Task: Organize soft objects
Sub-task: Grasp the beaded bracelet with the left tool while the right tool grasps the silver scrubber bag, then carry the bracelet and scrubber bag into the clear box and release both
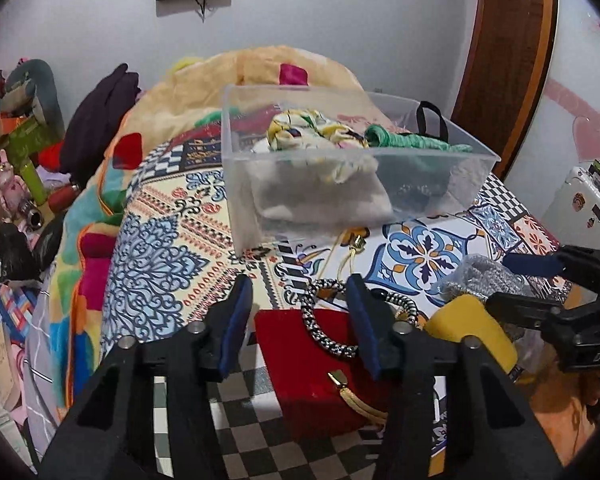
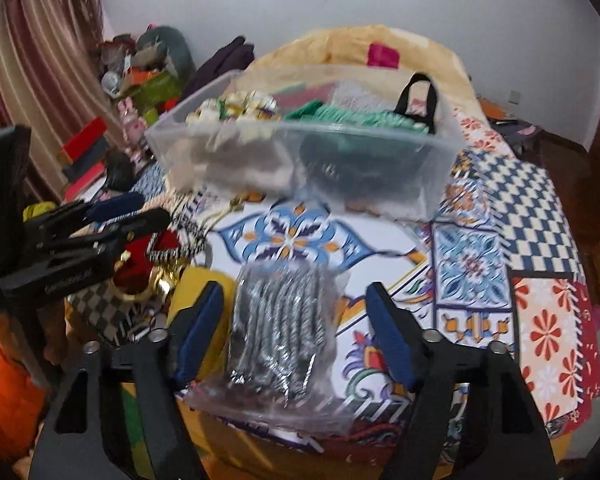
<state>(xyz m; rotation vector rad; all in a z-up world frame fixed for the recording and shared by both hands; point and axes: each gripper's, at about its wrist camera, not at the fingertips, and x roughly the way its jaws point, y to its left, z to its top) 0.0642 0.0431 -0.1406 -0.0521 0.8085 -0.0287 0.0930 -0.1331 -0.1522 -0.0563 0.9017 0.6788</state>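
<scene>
A clear plastic bin (image 1: 260, 200) (image 2: 440, 176) sits on the patterned bed cover and holds a white floral cloth (image 1: 320, 136), a green knit piece (image 1: 416, 142) and a black-handled bag (image 2: 416, 96). My left gripper (image 1: 298, 294) is open above a red velvet pouch (image 1: 300, 364) with a black-and-white braided cord (image 1: 328, 340) on it. My right gripper (image 2: 296, 300) is open around a silver-grey knit in a clear plastic bag (image 2: 280, 336); neither finger visibly presses it. A yellow soft object (image 1: 472, 328) (image 2: 192, 284) lies between the two.
The bed cover (image 1: 172, 248) (image 2: 480, 264) spreads over a round-looking bed with a colourful blanket (image 1: 96, 208) at the left. Cluttered boxes, toys and books (image 1: 16, 152) (image 2: 100, 152) stand left. A wooden door (image 1: 504, 52) is at the right.
</scene>
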